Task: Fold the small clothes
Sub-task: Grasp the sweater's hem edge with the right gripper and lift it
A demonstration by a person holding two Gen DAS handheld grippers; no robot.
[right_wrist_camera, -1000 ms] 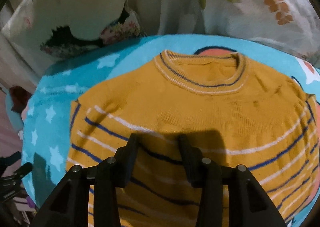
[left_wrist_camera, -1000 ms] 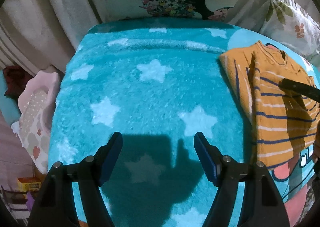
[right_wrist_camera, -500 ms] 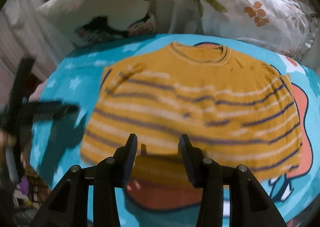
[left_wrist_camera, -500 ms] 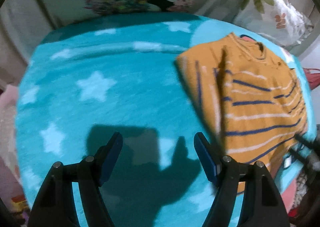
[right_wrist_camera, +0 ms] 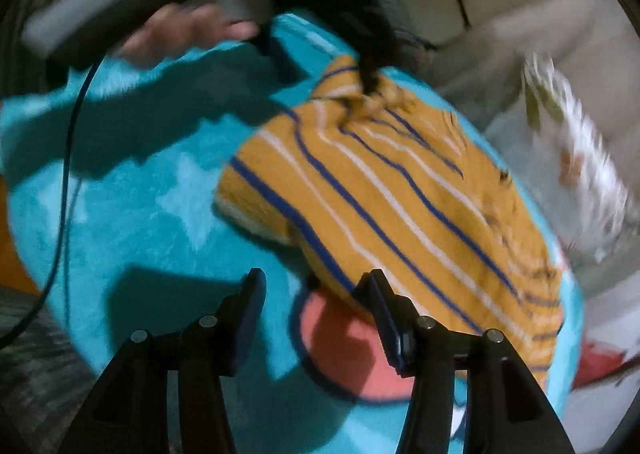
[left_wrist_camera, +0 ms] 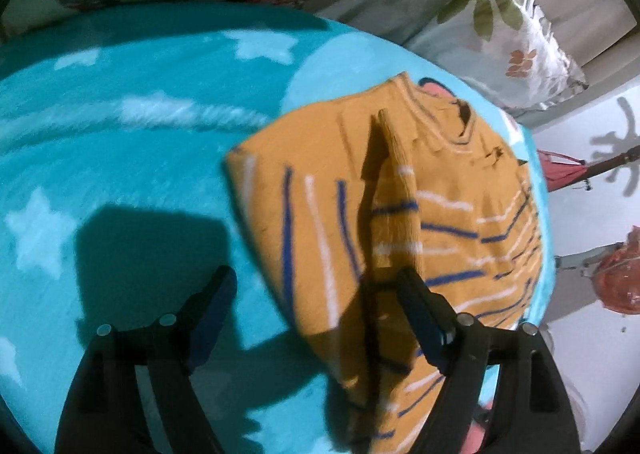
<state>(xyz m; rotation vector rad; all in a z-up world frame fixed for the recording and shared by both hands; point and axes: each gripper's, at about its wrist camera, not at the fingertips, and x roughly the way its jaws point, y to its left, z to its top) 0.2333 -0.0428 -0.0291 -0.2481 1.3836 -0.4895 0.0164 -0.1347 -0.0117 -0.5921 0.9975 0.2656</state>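
Note:
A small mustard-yellow sweater (left_wrist_camera: 420, 214) with blue and white stripes lies on a turquoise star blanket (left_wrist_camera: 120, 158). In the left wrist view its left edge is rumpled into a raised ridge, and my left gripper (left_wrist_camera: 316, 286) stands open over the sweater's near left corner. In the right wrist view the sweater (right_wrist_camera: 400, 190) lies diagonally. My right gripper (right_wrist_camera: 312, 286) is open and empty at the sweater's near corner. The left gripper (right_wrist_camera: 368, 90) shows there at the far edge, blurred, touching bunched fabric.
Floral pillows (left_wrist_camera: 492, 26) lie along the bed's far side. A hand (right_wrist_camera: 188, 30) holding the other gripper's grey handle and a black cable (right_wrist_camera: 68, 158) are at the upper left of the right wrist view. A pink patch (right_wrist_camera: 352, 350) marks the blanket.
Both grippers have swung toward the sweater. The left came right over its near left corner. The right pulled back and turned to its near corner, jaws spread wider. The sweater's left edge is now rumpled.

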